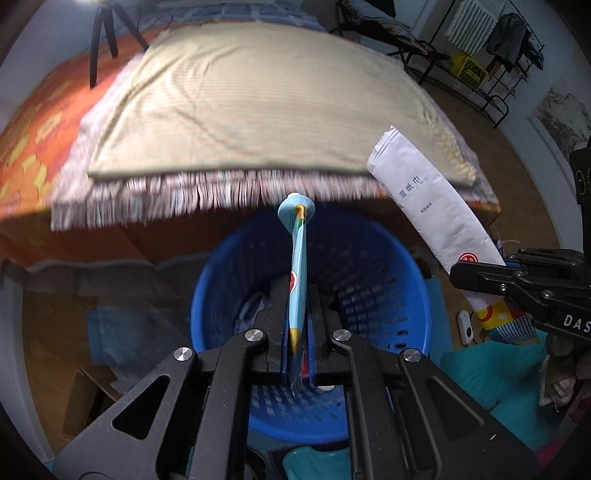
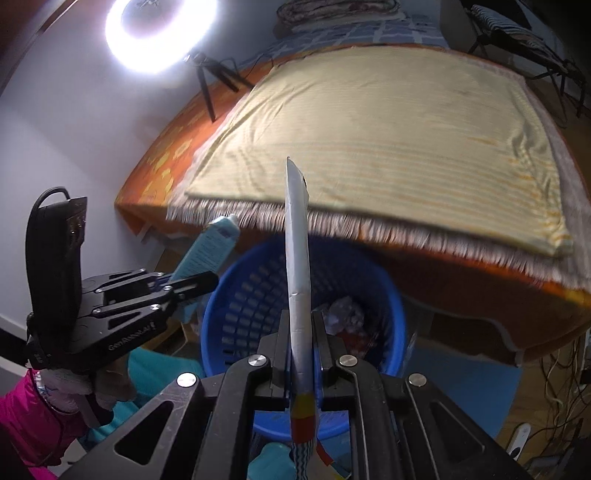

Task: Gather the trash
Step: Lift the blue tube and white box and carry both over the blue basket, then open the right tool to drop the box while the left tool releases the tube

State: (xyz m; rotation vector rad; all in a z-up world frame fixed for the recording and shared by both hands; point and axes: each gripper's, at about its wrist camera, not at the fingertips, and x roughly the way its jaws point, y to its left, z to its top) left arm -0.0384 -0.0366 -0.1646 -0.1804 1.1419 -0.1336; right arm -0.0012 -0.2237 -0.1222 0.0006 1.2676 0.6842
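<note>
My left gripper [image 1: 298, 295] is shut on a light blue tube [image 1: 297, 258] with a white cap, held over the blue perforated basket [image 1: 388, 266]. From the right wrist view the same left gripper [image 2: 201, 282] and its tube [image 2: 210, 245] hang at the basket's left rim. My right gripper [image 2: 301, 325] is shut on a flat white wet-wipe packet [image 2: 297, 240] with a red and yellow end, above the blue basket [image 2: 243, 295]. In the left wrist view that packet [image 1: 432, 206] sticks up from the right gripper [image 1: 476, 278]. Crumpled trash [image 2: 345, 314] lies inside the basket.
A bed with a beige striped cloth [image 1: 251, 99] and fringed edge [image 1: 184, 195] sits just behind the basket. A ring light [image 2: 159, 29] on a tripod stands at the left. Cables [image 2: 557, 373] and a folding rack [image 1: 491, 74] are at the right. A pink sleeve [image 2: 22, 417] shows low left.
</note>
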